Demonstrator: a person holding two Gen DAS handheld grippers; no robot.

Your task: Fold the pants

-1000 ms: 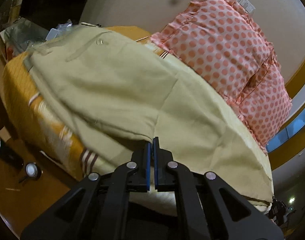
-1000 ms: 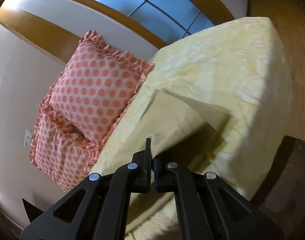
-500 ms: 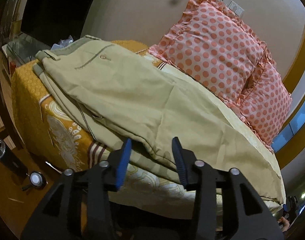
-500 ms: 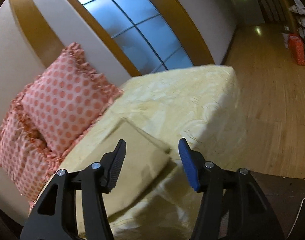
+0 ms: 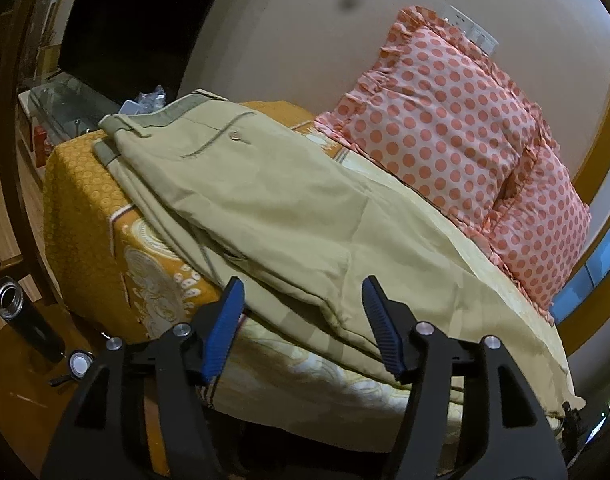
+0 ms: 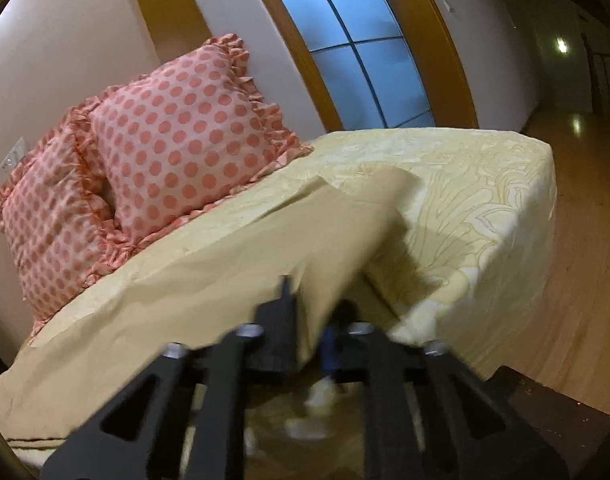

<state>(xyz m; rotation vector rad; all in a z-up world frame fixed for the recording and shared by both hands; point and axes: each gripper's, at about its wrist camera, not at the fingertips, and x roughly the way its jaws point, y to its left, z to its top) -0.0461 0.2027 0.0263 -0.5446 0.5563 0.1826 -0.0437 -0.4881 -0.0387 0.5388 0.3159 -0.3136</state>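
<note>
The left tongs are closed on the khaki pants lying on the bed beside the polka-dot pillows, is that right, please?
Not quite: the left wrist view shows the left tongs open, empty, the pants beyond them. The polka-dot pillows do sit beside.

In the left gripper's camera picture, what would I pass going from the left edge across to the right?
Open dark bottle on the floor → orange patterned bedcover → khaki pants → front polka-dot pillow → second polka-dot pillow → blue window.
</note>
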